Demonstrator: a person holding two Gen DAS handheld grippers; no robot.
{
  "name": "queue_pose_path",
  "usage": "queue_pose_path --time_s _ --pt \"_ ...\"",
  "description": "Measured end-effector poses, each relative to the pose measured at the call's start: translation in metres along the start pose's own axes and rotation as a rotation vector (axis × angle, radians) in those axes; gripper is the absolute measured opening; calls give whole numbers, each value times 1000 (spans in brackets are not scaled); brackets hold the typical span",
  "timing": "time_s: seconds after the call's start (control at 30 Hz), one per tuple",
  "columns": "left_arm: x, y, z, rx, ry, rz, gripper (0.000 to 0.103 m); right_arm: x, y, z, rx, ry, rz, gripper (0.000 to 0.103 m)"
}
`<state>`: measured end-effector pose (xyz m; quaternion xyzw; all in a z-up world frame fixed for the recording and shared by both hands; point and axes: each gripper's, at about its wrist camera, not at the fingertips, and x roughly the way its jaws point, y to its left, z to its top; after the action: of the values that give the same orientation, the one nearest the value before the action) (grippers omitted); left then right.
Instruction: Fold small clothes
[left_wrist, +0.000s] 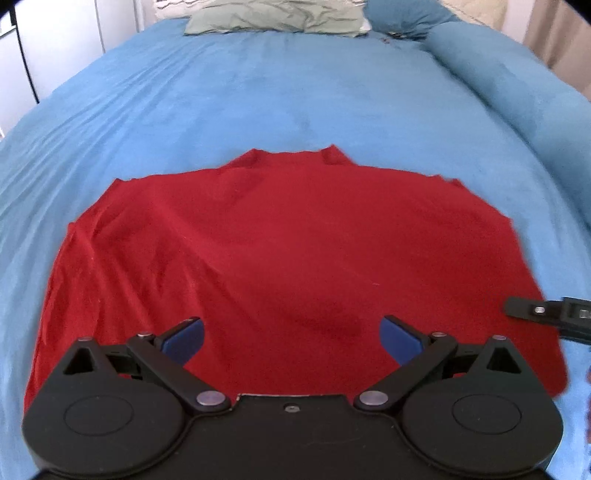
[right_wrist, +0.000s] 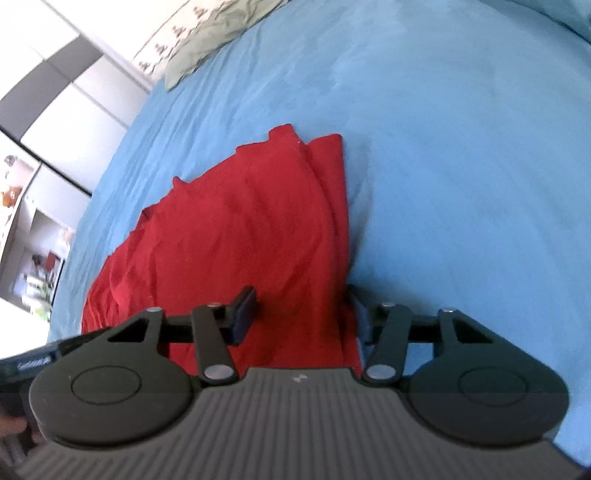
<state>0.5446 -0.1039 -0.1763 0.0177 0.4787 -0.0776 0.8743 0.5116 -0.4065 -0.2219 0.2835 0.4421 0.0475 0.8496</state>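
Observation:
A red garment (left_wrist: 277, 240) lies spread flat on the blue bed cover (left_wrist: 258, 92), its far edge showing small tabs or straps. My left gripper (left_wrist: 291, 325) hovers over the garment's near edge with its blue pads wide apart and nothing between them. In the right wrist view the red garment (right_wrist: 240, 229) runs away to the left, its right side folded into a ridge. My right gripper (right_wrist: 303, 306) straddles that right edge near the front corner. Cloth lies between the fingers, with a gap still showing at the left pad. One right finger (left_wrist: 535, 310) shows at the garment's right side.
A pale green pillow (left_wrist: 273, 18) lies at the head of the bed. A rolled blue duvet (left_wrist: 517, 103) runs along the right side. White wardrobe doors (right_wrist: 55, 92) and shelves stand beyond the left edge. Bare blue cover (right_wrist: 461, 166) stretches right of the garment.

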Motion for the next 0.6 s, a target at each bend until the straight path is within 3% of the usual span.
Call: queue_pose_path --time_s 0.2,0.27,0.47,0.6 --pt "19 19 0 -39 -18 89 100 8 4 4 -12 13 -13 51" --pt "25 26 -2 -68 -8 90 100 6 3 3 6 12 -13 39" --pt "38 28 -3 -24 32 82 103 -2 25 3 -12 -16 -52 33" --pt "40 29 2 -2 71 65 103 -15 52 7 11 -60 -30 32"
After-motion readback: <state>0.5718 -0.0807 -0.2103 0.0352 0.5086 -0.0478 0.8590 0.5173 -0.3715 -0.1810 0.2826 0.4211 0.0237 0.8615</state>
